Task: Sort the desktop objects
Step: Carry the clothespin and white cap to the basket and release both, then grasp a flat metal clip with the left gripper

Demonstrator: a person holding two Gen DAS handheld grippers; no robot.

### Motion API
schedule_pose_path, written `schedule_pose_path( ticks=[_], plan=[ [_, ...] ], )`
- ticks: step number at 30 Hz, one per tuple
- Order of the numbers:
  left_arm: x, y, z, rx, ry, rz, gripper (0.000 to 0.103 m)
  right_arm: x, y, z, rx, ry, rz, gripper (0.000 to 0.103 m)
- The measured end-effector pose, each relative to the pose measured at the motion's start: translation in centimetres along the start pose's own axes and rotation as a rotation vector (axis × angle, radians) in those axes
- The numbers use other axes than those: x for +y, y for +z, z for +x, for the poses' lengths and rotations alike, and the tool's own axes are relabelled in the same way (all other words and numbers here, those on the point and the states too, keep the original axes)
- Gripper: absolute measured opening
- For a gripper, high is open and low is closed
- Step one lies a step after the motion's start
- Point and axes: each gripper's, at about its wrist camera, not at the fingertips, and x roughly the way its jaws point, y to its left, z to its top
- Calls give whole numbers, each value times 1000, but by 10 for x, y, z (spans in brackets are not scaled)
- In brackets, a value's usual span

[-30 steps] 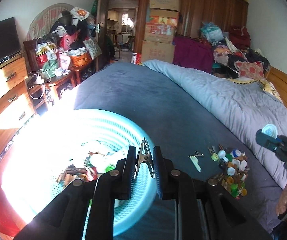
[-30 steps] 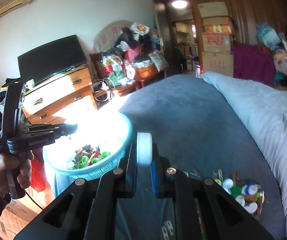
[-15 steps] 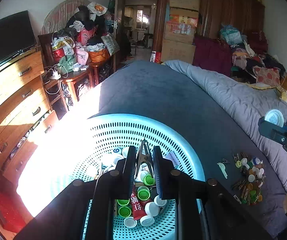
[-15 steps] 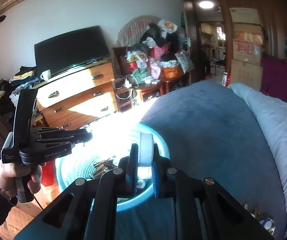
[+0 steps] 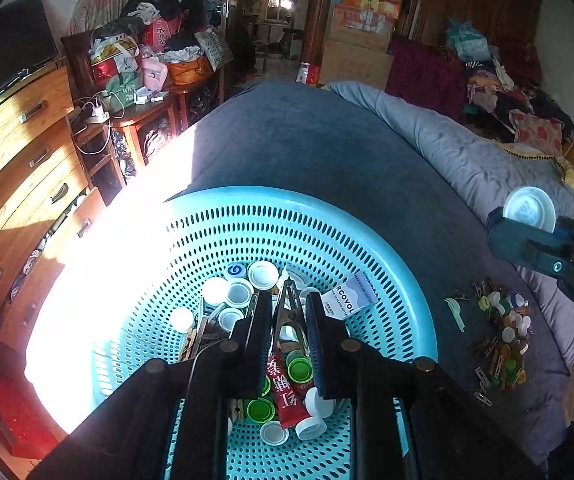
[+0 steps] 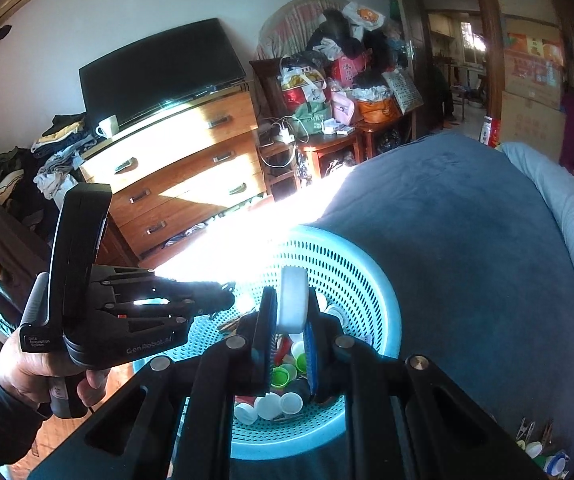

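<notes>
Both grippers have moved from the bed's pile over to the basket [image 5: 387,248]. Left gripper [image 5: 289,320] pinches a clip [image 5: 289,312] right above it; right gripper [image 6: 291,320] pinches a cap [image 6: 293,300] over its near rim.

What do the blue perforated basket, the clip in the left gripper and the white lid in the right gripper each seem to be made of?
Basket: moulded plastic, glossy; uniform light blue with regular rows of slots.
Clip in the left gripper: probably metal; thin, bent, dull brownish sheen.
White lid in the right gripper: likely plastic; smooth, opaque, matte rim, held edge-on.
</notes>
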Motion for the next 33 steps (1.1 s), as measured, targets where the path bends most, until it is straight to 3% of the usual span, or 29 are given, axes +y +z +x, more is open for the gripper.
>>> schedule_pose_path(
  ticks=[1,3,5,6,11,14,18,22,26,28,31,33],
  plan=[
    [2,0,0,0,1,-5,18,2,0,3,4,2,-3,14],
    [5,0,2,8,9,-14,28,6,1,8,18,11,-5,17],
    [10,-1,1,-6,25,-28,54,8,1,12,24,5,-11,48],
    [11,-2,-2,-14,27,-34,55,10,1,11,15,-4,-17,68],
    [13,-7,-12,-26,30,-46,55,7,-5,-10,-42,-22,-5,68],
    [-1,-15,-22,-44,11,-19,55,-11,-29,-44,-108,-53,45,69],
    [-55,-36,-41,-92,-61,120,55,-55,-110,-92,-145,-177,167,78],
    [-127,-64,-38,-68,-184,238,55,-117,-220,-128,-47,-318,362,78],
    [-199,-106,0,32,-267,330,55,-158,-325,-167,33,-407,562,78],
    [-224,-126,30,129,-318,312,55,-165,-366,-182,53,-423,624,78],
    [-264,-156,66,240,-363,334,55,-172,-405,-197,70,-433,678,78],
    [-287,-173,81,260,-379,384,55,-173,-421,-202,75,-418,710,78]
  ],
)
